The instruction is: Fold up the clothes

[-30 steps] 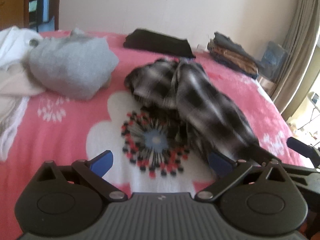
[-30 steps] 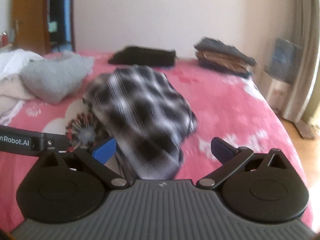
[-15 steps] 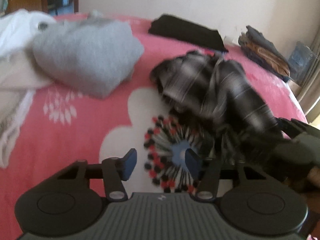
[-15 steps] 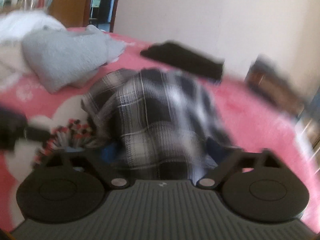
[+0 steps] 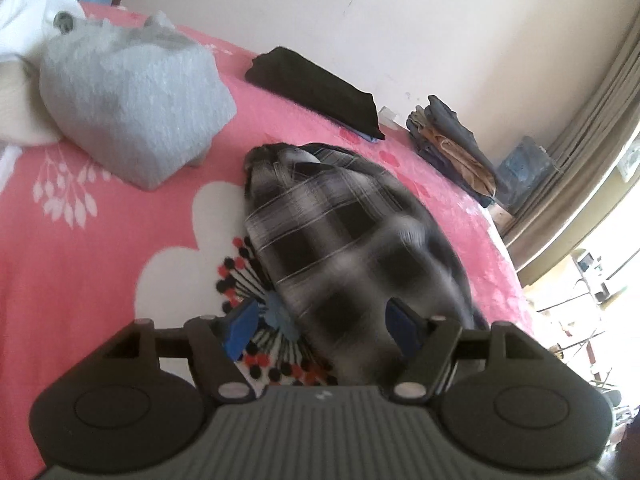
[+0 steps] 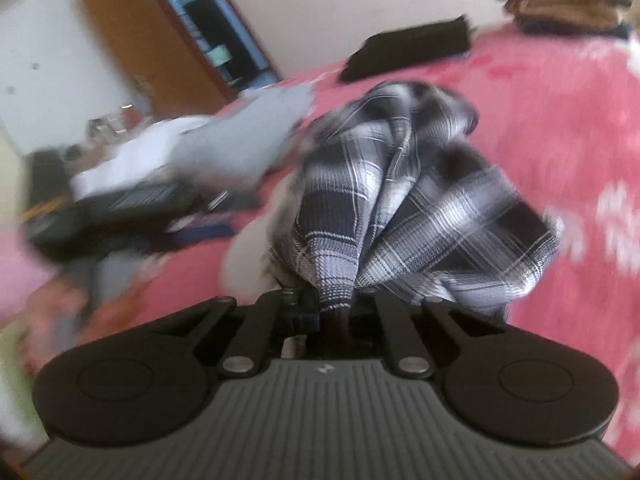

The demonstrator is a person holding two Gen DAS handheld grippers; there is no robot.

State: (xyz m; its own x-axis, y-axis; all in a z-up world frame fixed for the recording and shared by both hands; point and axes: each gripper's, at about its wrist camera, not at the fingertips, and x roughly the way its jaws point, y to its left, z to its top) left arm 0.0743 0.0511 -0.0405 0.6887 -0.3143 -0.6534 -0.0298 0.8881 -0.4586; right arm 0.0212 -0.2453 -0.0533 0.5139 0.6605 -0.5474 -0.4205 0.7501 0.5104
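Plaid shirt [image 5: 352, 248] is bunched in a heap mid-bed on the pink floral bedspread [image 5: 100, 264], not yet spread flat. Right gripper [image 6: 334, 312] has just been closing, jaws now pressed together on a gathered fold at the shirt's near edge; the cloth fans out from the pinch, likely a hold for pulling the shirt straight. Left gripper [image 5: 320, 330] has just been opening, jaws now spread, blue pads clear of fabric; the shirt's near end lies between them, unpinched, probably lining up a second grab. Grey sweater [image 5: 132, 108] sits just beside, unfolded. Folded black garment [image 5: 316, 90] and folded stack [image 5: 452, 148] are parked at the far edge, out of the work area.
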